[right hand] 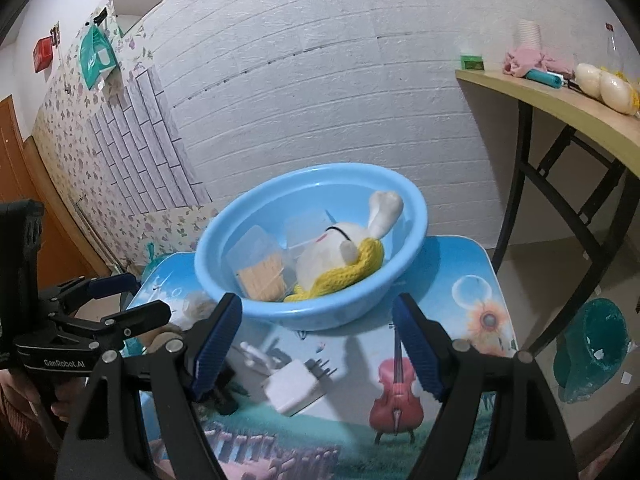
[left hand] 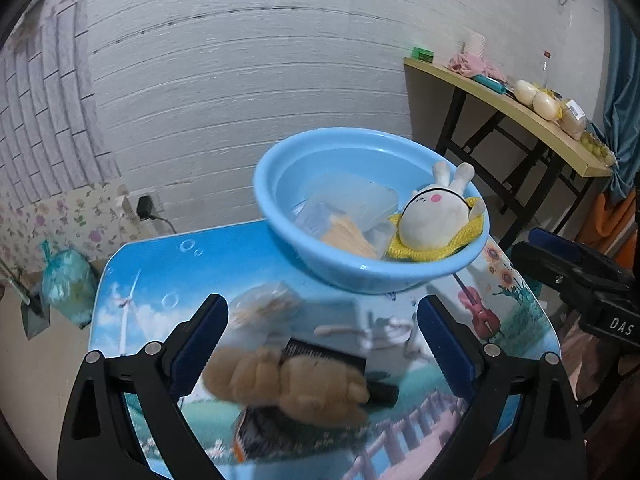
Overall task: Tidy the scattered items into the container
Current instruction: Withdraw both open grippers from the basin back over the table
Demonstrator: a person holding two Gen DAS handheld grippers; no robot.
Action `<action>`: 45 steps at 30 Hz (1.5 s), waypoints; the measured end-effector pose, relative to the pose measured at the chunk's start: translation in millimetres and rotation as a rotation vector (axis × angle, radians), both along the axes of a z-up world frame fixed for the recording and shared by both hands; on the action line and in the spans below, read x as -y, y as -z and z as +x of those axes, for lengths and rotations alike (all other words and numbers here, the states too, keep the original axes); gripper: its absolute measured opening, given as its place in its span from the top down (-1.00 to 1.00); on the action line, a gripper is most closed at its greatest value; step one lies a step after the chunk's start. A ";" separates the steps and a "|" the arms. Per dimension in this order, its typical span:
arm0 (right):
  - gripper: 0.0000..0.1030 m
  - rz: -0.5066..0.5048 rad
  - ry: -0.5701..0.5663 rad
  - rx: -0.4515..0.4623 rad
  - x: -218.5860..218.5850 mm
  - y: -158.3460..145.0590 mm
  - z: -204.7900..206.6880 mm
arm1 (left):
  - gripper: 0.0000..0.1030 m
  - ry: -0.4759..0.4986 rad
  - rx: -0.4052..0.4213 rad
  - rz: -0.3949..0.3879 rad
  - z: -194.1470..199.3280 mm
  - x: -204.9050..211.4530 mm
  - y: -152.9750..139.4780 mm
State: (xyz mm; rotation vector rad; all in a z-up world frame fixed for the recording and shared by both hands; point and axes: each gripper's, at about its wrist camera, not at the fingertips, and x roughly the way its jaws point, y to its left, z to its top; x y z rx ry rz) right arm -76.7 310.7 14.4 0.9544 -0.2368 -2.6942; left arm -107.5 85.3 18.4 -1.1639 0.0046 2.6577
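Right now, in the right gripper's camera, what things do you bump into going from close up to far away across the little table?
White charger plug → blue basin with the white bunny toy inside → white brick wall behind.

Blurred, covered and cropped things on the table

The brown plush toy (left hand: 288, 384) is motion-smeared and covers most of the black comb (left hand: 324, 354); the box (left hand: 256, 432) beneath shows only an orange corner (label unreadable). The bag (left hand: 264, 306) is too blurred to identify, and the white charger (right hand: 290, 386) partly hides behind a finger (right hand: 216, 344).
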 end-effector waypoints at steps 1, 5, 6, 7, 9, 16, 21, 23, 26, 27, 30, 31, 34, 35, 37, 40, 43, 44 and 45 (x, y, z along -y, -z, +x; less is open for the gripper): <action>-0.52 0.001 -0.004 -0.006 2.2 -3.0 3.5 | -0.88 -0.006 -0.002 0.002 4.2 4.1 -0.4; -0.52 0.012 -0.014 -0.026 8.9 -12.2 16.5 | -0.89 -0.030 0.003 0.002 21.0 20.2 2.9; -0.52 0.019 -0.013 -0.029 11.5 -13.6 19.4 | -0.89 -0.039 0.005 0.002 25.3 24.8 4.1; -0.52 0.030 -0.008 -0.030 14.2 -14.5 21.7 | -0.89 -0.049 0.005 0.003 28.7 29.0 4.9; -0.52 0.044 0.007 -0.024 17.9 -13.9 24.8 | -0.89 -0.074 0.004 0.005 36.2 37.9 6.5; -0.52 0.023 0.008 0.058 24.3 2.2 31.5 | -0.90 -0.136 0.006 0.010 60.0 69.9 15.6; -0.52 0.048 0.056 0.129 23.8 20.8 32.1 | -0.90 -0.188 0.025 0.027 70.2 92.8 27.4; -0.52 0.039 0.047 0.125 24.3 22.5 37.2 | -0.90 -0.207 0.023 0.026 74.1 99.6 32.5; -0.52 0.053 0.030 0.076 29.7 17.2 47.8 | -0.90 -0.245 -0.005 0.002 79.5 105.9 36.4; -0.52 0.071 0.034 0.061 32.4 14.9 49.2 | -0.90 -0.261 -0.028 -0.019 81.8 106.5 36.4; -0.52 0.149 0.071 0.051 40.0 13.5 50.8 | -0.90 -0.294 -0.069 -0.093 84.4 106.4 35.5; -0.52 0.152 0.075 0.065 39.9 15.3 50.1 | -0.90 -0.296 -0.071 -0.102 84.8 108.3 35.0; -0.52 0.116 0.062 0.097 35.8 20.3 51.5 | -0.90 -0.295 -0.068 -0.090 86.9 112.6 34.8; -0.52 0.111 0.065 0.101 34.5 21.6 52.5 | -0.90 -0.296 -0.064 -0.081 87.5 114.1 35.4; -0.52 0.103 0.078 0.101 31.6 23.2 55.2 | -0.90 -0.295 -0.054 -0.069 89.3 116.9 38.0; -0.52 0.098 0.081 0.102 30.2 28.2 57.0 | -0.90 -0.292 -0.029 -0.066 89.4 118.8 44.3; -0.52 0.098 0.076 0.120 30.6 33.1 55.5 | -0.90 -0.299 -0.011 -0.060 88.8 120.4 48.2; -0.52 0.096 0.073 0.119 30.7 33.5 55.8 | -0.90 -0.299 -0.008 -0.057 88.5 121.1 48.9; -0.52 0.096 0.071 0.115 30.5 34.1 55.8 | -0.90 -0.300 -0.008 -0.057 87.8 122.2 49.4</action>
